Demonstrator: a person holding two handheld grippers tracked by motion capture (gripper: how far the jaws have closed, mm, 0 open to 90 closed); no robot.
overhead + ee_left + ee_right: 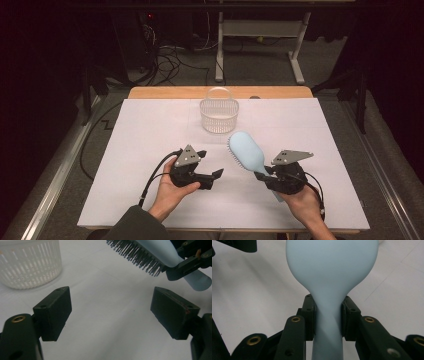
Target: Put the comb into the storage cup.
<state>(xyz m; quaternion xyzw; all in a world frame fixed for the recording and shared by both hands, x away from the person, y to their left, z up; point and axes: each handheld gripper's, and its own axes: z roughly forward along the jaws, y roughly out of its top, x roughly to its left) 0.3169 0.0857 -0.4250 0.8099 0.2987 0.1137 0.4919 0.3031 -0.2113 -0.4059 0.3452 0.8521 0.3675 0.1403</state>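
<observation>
Two claws are at work, and I hold one in each hand. My right claw [328, 317] is clamped on the brush [246, 151] at its narrow neck, where head meets handle; I think this place is chosen because the pads cannot slip along the wider parts on both sides. The brush head sticks out forward and up from this claw, off the table [150, 130], with the bristles [140, 257] turned toward my other hand. The handle end passes back between the jaws toward my palm.

My left claw [111, 311] stands apart, wide open, with nothing between the pads. It is just beside the brush head, not touching it. Probably it waits free so it can help or take over.

Ahead of both claws stands the basket [219, 115], upright and open on top, near the brush head. I judge the brush goes into it next.
</observation>
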